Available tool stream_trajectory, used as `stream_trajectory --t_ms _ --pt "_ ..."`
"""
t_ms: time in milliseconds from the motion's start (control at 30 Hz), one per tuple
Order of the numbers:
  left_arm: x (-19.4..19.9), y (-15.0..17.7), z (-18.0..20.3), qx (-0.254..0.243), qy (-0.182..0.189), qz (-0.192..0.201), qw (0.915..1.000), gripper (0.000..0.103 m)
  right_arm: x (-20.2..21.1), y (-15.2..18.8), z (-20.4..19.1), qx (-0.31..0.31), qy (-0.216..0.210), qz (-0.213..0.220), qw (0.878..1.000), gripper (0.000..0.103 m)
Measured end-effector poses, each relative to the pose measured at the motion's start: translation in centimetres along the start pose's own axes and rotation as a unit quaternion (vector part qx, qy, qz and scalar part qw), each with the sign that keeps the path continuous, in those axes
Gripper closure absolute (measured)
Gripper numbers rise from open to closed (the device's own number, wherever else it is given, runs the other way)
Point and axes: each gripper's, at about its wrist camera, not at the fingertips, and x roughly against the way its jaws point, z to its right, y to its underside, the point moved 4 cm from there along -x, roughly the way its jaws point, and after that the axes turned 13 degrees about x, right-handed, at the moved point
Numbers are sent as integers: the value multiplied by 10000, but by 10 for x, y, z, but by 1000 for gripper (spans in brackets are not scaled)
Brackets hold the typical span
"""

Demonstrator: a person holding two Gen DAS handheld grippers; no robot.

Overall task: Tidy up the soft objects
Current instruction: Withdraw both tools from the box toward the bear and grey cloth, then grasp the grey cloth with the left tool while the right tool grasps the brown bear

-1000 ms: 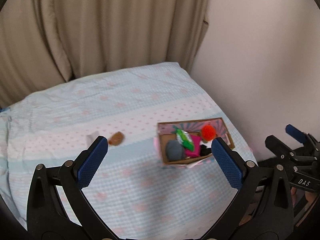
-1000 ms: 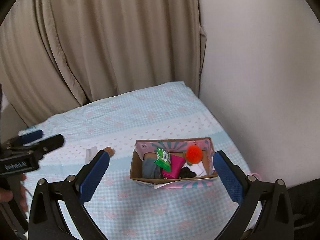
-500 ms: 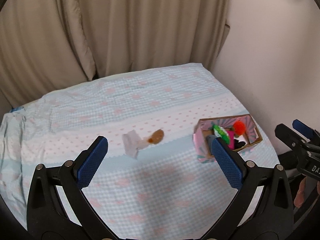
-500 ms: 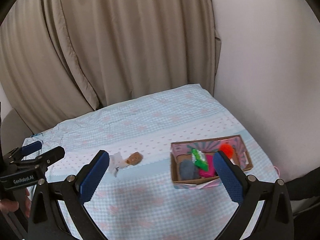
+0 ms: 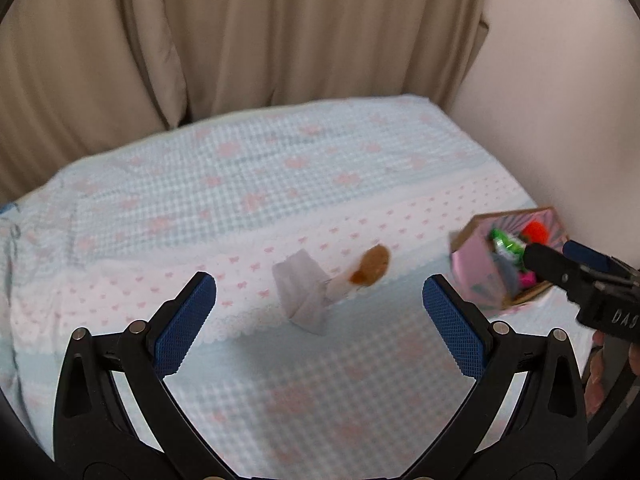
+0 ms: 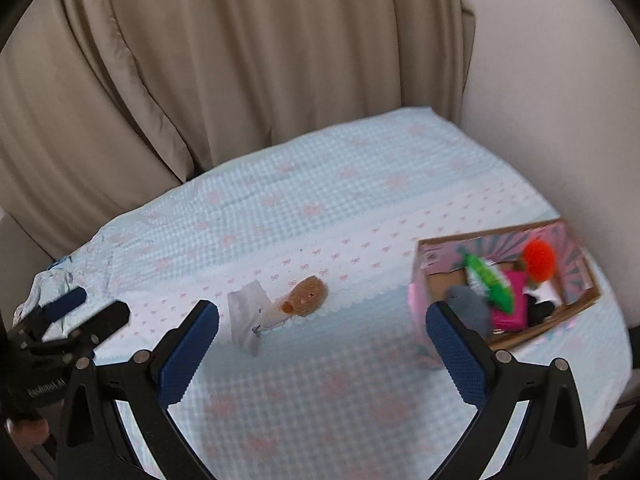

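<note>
Brown plush toy is lying on the bedsheet, touching a white tag. Both the left gripper and the right gripper are hovering wide apart, holding nothing.

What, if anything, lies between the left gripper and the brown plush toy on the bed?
Nothing blocks it. The left gripper is open above bare bedsheet; the brown plush toy lies ahead, with only a white pouch touching its near-left side.

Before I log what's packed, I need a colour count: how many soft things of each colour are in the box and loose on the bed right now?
Inside the cardboard box:
orange pompom: 1
green item: 1
pink item: 1
grey item: 1
black item: 1
Loose on the bed:
brown plush toy: 1
white cloth: 1
Total: 7, though blur may hide more in the box.
</note>
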Motion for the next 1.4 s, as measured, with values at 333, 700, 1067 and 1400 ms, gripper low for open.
stream_trajectory --t_ms 333,700,1067,1400 --pt "-133 34 -48 51 296 -579 9979 0 -137 18 -18 -228 -90 -445 9987 0" --pt "-223 77 -43 -799 338 -898 9922 1 -235 40 -23 -200 -119 -761 9968 0" --pt "-250 83 -30 -1363 137 -745 9878 11 -285 46 -29 -302 -448 -867 9948 34" --pt "-240 85 -11 -1797 336 -738 9804 81 -277 38 -29 -637 -595 -661 9940 62"
